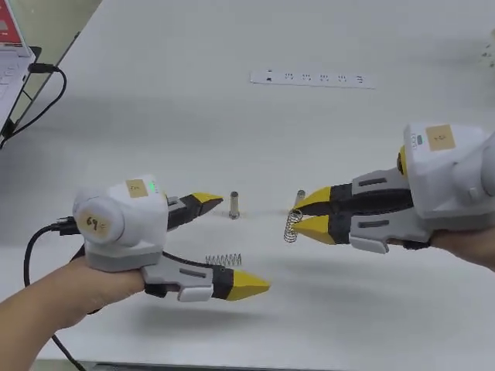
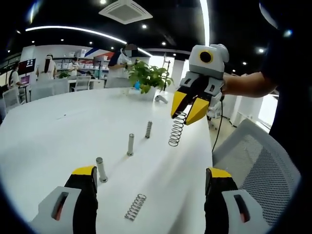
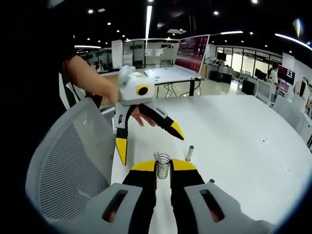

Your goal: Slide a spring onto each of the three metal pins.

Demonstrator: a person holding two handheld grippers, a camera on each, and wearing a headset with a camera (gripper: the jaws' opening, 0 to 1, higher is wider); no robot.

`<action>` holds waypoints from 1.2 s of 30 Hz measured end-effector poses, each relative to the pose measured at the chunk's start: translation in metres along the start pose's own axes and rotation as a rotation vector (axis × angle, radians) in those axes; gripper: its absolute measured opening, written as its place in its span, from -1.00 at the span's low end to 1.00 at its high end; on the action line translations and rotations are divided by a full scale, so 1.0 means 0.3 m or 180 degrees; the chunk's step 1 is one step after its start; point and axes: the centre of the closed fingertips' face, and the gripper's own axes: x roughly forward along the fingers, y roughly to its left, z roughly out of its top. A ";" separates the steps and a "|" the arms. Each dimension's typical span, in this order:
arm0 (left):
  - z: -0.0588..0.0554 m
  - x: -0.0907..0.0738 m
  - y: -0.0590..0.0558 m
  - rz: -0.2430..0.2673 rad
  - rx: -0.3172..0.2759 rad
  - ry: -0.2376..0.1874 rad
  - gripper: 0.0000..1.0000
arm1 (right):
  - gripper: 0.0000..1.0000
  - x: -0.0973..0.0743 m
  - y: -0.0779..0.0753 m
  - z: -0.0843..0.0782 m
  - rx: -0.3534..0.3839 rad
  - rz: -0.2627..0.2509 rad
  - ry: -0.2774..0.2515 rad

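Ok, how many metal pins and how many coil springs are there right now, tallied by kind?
Upright grey metal pins: 3 (the far one seems to wear a spring)
Silver coil springs: 3 (one loose on the table, one in the right gripper, one apparently on the far pin)
Total: 6

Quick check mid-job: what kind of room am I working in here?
Probably an open-plan office: a mesh chair beside the white table, a potted plant, and more desks behind.
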 end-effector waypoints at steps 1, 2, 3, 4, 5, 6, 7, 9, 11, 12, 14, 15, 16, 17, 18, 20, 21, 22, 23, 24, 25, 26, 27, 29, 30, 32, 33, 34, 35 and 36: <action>-0.002 -0.006 0.008 0.0033 0.0000 -0.0005 0.89 | -0.86 0.000 0.000 0.000 -0.0001 -0.0001 0.0001; -0.004 -0.013 0.019 0.0077 -0.0005 -0.0011 0.94 | -0.86 0.001 -0.002 0.001 -0.0005 -0.0008 -0.0002; -0.007 -0.018 0.025 0.0102 -0.0009 -0.0013 0.96 | -0.86 0.001 -0.003 0.002 -0.0009 -0.0012 -0.0003; -0.011 -0.026 0.034 0.0127 -0.0016 -0.0010 0.96 | -0.86 0.001 -0.004 0.002 -0.0007 -0.0014 -0.0004; -0.013 -0.031 0.039 0.0143 -0.0019 -0.0011 0.96 | -0.86 0.001 -0.005 0.002 -0.0004 -0.0019 -0.0004; -0.014 -0.034 0.044 0.0155 -0.0020 -0.0009 0.96 | -0.86 0.001 -0.006 0.002 -0.0008 -0.0023 0.0000; -0.016 -0.038 0.047 0.0167 -0.0021 -0.0008 0.96 | -0.86 0.001 -0.007 0.000 -0.0016 -0.0025 0.0007; -0.020 -0.046 0.055 0.0193 -0.0026 -0.0002 0.96 | -0.86 0.001 -0.008 0.000 -0.0015 -0.0034 0.0005; -0.023 -0.054 0.061 0.0215 -0.0033 -0.0005 0.96 | -0.86 -0.001 -0.013 0.000 -0.0009 -0.0051 -0.0002; -0.025 -0.058 0.061 0.0215 -0.0041 -0.0003 0.96 | -0.86 -0.003 -0.017 -0.001 -0.0006 -0.0071 -0.0007; -0.030 -0.065 0.066 0.0241 -0.0037 0.0004 0.96 | -0.86 -0.005 -0.022 -0.005 0.0004 -0.0084 -0.0001; -0.036 -0.071 0.069 0.0249 -0.0055 0.0005 0.96 | -0.86 -0.006 -0.023 -0.007 0.0007 -0.0090 -0.0001; -0.038 -0.075 0.072 0.0263 -0.0056 0.0002 0.96 | -0.86 -0.008 -0.025 -0.010 0.0015 -0.0094 0.0001; -0.040 -0.080 0.072 0.0282 -0.0045 -0.0002 0.96 | -0.86 -0.010 -0.027 -0.013 0.0016 -0.0099 0.0007; -0.040 -0.083 0.073 0.0293 -0.0031 -0.0008 0.96 | -0.86 -0.015 -0.035 -0.017 0.0018 -0.0131 0.0010; -0.043 -0.091 0.082 0.0337 -0.0018 -0.0028 0.97 | -0.86 -0.024 -0.052 -0.024 0.0056 -0.0180 0.0001; -0.047 -0.094 0.086 0.0348 -0.0023 -0.0029 0.97 | -0.86 -0.027 -0.058 -0.025 0.0066 -0.0202 -0.0002; -0.050 -0.096 0.090 0.0355 -0.0042 -0.0029 0.97 | -0.86 -0.030 -0.062 -0.029 0.0059 -0.0219 0.0009; -0.050 -0.097 0.090 0.0352 -0.0063 -0.0037 0.97 | -0.86 -0.032 -0.065 -0.031 0.0057 -0.0229 0.0019; -0.048 -0.098 0.090 0.0350 -0.0079 -0.0059 0.97 | -0.86 -0.034 -0.066 -0.033 0.0053 -0.0236 0.0027; -0.046 -0.100 0.090 0.0358 -0.0078 -0.0070 0.97 | -0.86 -0.038 -0.071 -0.036 0.0042 -0.0253 0.0034; -0.044 -0.101 0.090 0.0358 -0.0071 -0.0074 0.97 | -0.86 -0.040 -0.073 -0.037 0.0044 -0.0261 0.0034; -0.042 -0.102 0.091 0.0362 -0.0065 -0.0077 0.97 | -0.86 -0.044 -0.077 -0.040 0.0046 -0.0277 0.0036; -0.044 -0.104 0.096 0.0362 -0.0069 -0.0070 0.97 | -0.86 -0.050 -0.086 -0.049 0.0056 -0.0303 0.0047; -0.043 -0.105 0.098 0.0365 -0.0059 -0.0068 0.97 | -0.86 -0.052 -0.089 -0.054 0.0068 -0.0313 0.0054; -0.043 -0.106 0.101 0.0369 -0.0059 -0.0061 0.97 | -0.86 -0.055 -0.093 -0.061 0.0080 -0.0330 0.0065; -0.042 -0.106 0.104 0.0373 -0.0056 -0.0063 0.97 | -0.86 -0.057 -0.095 -0.062 0.0079 -0.0344 0.0069; -0.041 -0.106 0.106 0.0376 -0.0057 -0.0065 0.97 | -0.86 -0.061 -0.100 -0.060 0.0075 -0.0367 0.0059; -0.040 -0.107 0.106 0.0379 -0.0055 -0.0064 0.97 | -0.86 -0.064 -0.104 -0.059 0.0086 -0.0377 0.0050; -0.040 -0.107 0.106 0.0380 -0.0054 -0.0064 0.97 | -0.86 -0.067 -0.112 -0.056 0.0083 -0.0410 0.0039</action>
